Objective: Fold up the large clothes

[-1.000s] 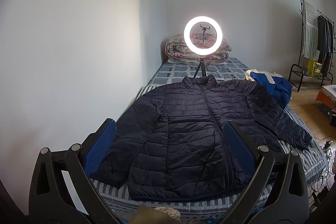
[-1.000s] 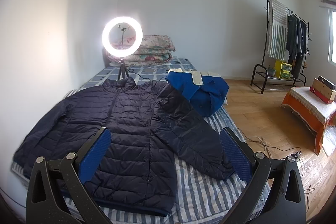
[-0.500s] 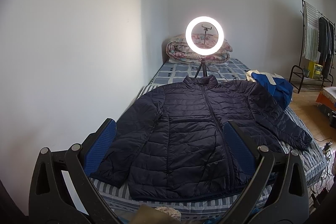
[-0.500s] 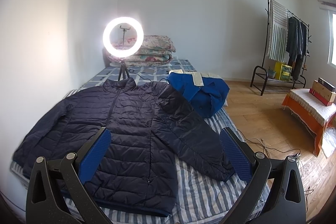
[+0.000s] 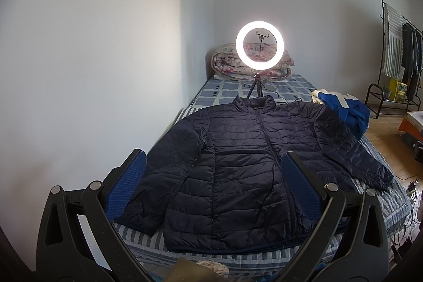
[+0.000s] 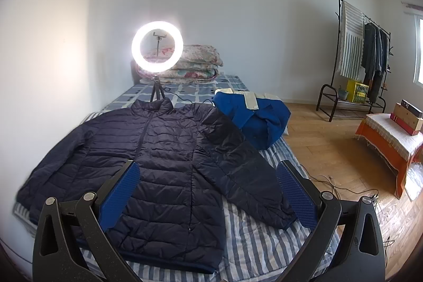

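The left claw (image 5: 211, 184) hangs above the near end of the bed (image 5: 148, 247) with its blue-padded fingers (image 5: 127, 184) spread wide and nothing between them; it touches no cloth. Along the bed's left edge runs a white wall. The dark navy puffer jacket (image 5: 246, 160) lies flat and face up across the striped cover, zip closed, collar toward the far end, hem close to the near edge. Its one sleeve slants down toward the near left corner, the cuff resting just inside the bed's left edge. Behind the collar a lit ring light (image 5: 260, 44) stands on a small tripod on the bed, and a folded floral quilt (image 5: 227, 62) is stacked at the far end against the wall. The jacket's other sleeve (image 6: 246, 171) angles out toward the bed's right edge, its cuff on the stripes. A crumpled blue garment (image 6: 253, 118) sits at that edge, just beyond the jacket's shoulder. The right claw (image 6: 208, 189) is likewise spread wide and empty, held above the jacket's lower part. Farther right, off the bed, a clothes rack (image 6: 354, 52) stands on the wooden floor.
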A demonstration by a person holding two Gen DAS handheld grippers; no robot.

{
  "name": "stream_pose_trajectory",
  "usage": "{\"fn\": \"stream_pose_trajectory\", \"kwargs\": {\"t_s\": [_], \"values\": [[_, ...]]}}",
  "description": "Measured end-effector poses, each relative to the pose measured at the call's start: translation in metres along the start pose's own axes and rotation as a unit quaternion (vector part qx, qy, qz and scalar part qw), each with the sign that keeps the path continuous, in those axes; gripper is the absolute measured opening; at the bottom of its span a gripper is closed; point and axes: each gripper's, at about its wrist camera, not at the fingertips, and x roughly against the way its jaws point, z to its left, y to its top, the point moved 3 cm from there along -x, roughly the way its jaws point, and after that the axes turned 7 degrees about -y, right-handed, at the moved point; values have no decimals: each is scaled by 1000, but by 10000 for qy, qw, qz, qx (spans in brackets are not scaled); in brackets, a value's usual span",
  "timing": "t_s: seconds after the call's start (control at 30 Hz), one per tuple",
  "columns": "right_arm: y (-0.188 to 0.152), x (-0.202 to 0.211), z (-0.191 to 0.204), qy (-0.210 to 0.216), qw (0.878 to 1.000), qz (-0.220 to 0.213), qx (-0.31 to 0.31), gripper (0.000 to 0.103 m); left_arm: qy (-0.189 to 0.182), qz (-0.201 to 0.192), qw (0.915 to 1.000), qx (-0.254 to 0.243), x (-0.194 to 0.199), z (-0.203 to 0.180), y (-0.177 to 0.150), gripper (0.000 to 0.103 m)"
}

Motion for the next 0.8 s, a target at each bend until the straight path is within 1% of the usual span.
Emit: {"fn": "stream_pose_trajectory", "kwargs": {"t_s": [0.33, 0.8], "values": [[0, 0, 0, 0, 10000, -5, 4, 103, 26, 9, 10000, 36, 1, 4, -2, 103], [3, -2, 11, 70, 10000, -42, 57, 103, 169, 112, 9998, 72, -4, 13, -7, 103]]}}
